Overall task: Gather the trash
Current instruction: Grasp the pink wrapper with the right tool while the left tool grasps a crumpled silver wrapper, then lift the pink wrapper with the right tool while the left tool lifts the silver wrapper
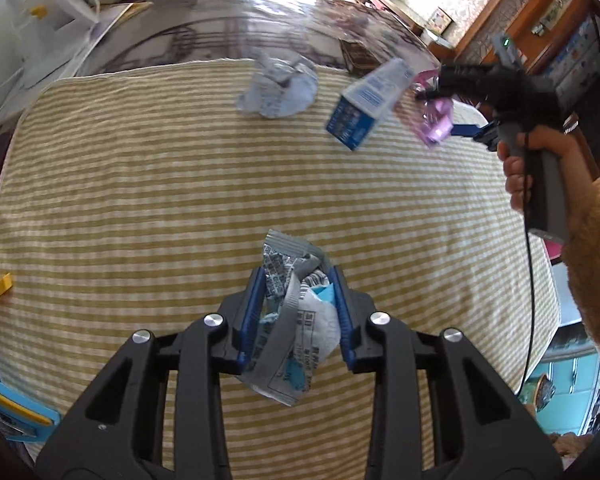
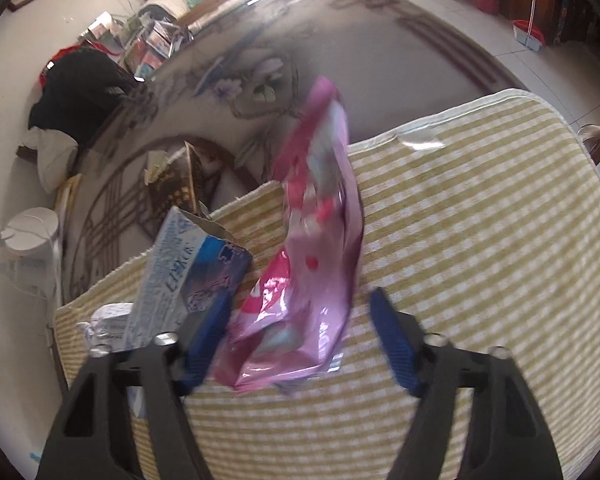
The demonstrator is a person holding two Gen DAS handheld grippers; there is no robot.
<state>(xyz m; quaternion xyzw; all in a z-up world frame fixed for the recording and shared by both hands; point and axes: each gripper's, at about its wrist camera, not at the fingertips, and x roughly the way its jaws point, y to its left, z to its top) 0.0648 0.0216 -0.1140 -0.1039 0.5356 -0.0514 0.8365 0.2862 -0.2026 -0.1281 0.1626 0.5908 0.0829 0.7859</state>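
Left wrist view: my left tongs (image 1: 300, 312) clamp the silver wrapper (image 1: 290, 320) for carrying; right tongs (image 2: 300, 336) straddle the pink wrapper (image 2: 312, 248), pads not pressing.

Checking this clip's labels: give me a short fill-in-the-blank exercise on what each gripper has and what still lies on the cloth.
1. The left gripper has its fingers pressed on a crumpled ____ wrapper.
2. The bag between the right gripper's fingers is ____.
3. The blue-and-white carton lies on a ____ cloth.
4. Left of that carton lies a crumpled ball of ____.

Missing words: silver; pink; striped; paper
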